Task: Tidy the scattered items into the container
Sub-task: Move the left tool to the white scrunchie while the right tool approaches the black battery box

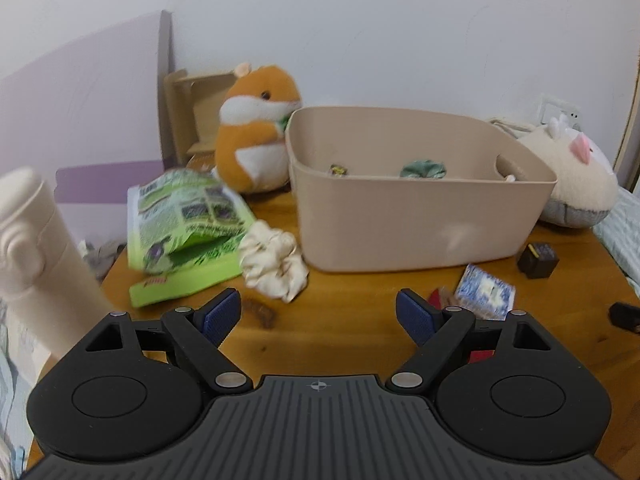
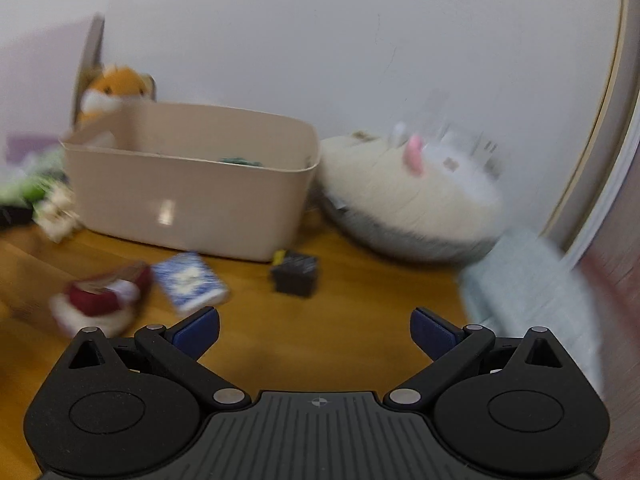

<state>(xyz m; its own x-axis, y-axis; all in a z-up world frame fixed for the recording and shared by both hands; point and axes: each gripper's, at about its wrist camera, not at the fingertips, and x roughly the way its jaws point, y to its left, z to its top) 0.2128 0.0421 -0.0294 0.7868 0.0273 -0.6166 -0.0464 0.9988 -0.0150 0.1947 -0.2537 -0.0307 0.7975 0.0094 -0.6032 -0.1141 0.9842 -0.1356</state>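
In the left wrist view, a green packet (image 1: 184,228) lies at left, a cream scrunchie (image 1: 274,266) beside it, the beige bin (image 1: 416,216) at centre, a blue box (image 1: 486,292) at lower right. The left gripper (image 1: 319,314) stands open, empty. The right gripper (image 2: 315,332) is also open and empty, below a black cube (image 2: 295,274).

Left wrist view – low over round wooden table (image 1: 360,344), tilted down, facing beige plastic bin (image 1: 420,220) at centre frame, near. Right wrist view – same tilt, from further right, blurred. Shared: bin, orange plush hamster (image 1: 256,132), blue-white patterned box (image 1: 484,292).
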